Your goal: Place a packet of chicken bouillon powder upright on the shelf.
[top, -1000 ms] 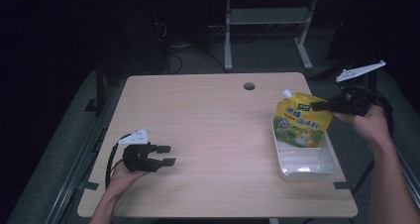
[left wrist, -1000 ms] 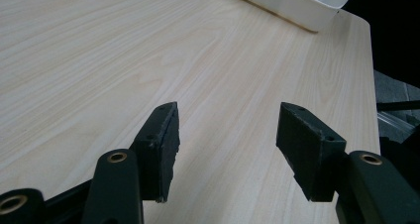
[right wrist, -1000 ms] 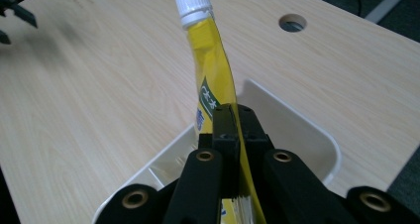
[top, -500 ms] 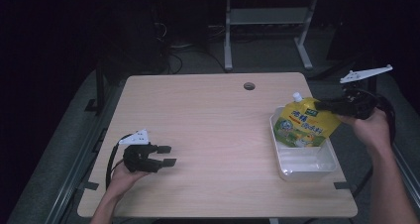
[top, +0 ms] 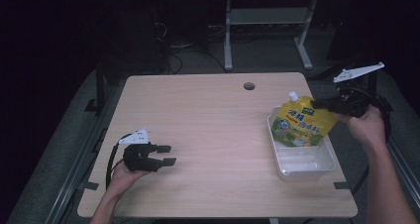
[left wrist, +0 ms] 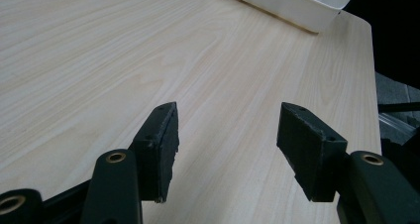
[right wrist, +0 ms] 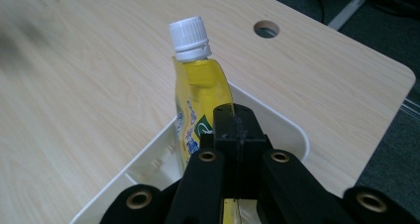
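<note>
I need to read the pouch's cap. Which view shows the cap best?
The right gripper view: the white cap stands close and sharp above the yellow pouch. In the high view it is a tiny white dot. The left gripper view gives the tray's wall instead.

Pale blond wood grain across the table [top: 208, 115], broken by one small dark round hole [top: 249, 86] near the far edge. Bright yellow on the pouch [top: 301, 125], topped by a white ribbed cap [right wrist: 188, 36], with green and white printing and what looks like a round picture low on its front, too small to read. White for the tray [top: 317, 164]; matte black for both grippers [top: 166, 154] [top: 317, 104], with brass-coloured rivets.
</note>
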`<action>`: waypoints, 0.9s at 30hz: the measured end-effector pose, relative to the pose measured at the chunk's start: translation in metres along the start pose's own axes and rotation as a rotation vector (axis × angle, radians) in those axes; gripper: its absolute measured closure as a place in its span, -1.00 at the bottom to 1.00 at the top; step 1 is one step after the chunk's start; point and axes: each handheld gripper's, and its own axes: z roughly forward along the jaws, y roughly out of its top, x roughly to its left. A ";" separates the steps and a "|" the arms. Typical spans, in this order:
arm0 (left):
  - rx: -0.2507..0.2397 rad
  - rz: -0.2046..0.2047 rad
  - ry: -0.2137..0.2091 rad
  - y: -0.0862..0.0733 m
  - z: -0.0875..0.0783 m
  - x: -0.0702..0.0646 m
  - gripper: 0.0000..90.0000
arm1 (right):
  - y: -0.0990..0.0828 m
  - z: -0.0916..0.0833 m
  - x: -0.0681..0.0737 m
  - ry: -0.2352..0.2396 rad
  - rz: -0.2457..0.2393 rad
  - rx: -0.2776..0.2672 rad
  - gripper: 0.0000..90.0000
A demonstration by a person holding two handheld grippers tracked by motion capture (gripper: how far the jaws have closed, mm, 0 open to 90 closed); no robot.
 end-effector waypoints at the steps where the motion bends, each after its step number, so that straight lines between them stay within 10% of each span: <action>1: -0.002 -0.001 0.000 0.000 0.000 0.000 -0.09 | 0.002 0.000 0.002 0.000 -0.010 0.000 1.00; 14: -0.009 0.000 0.000 0.001 0.000 0.000 -0.09 | 0.014 0.012 0.014 -0.018 -0.081 0.069 1.00; 27: -0.013 0.000 0.002 0.001 -0.001 0.001 -0.10 | 0.008 0.014 0.009 -0.019 -0.029 0.033 0.98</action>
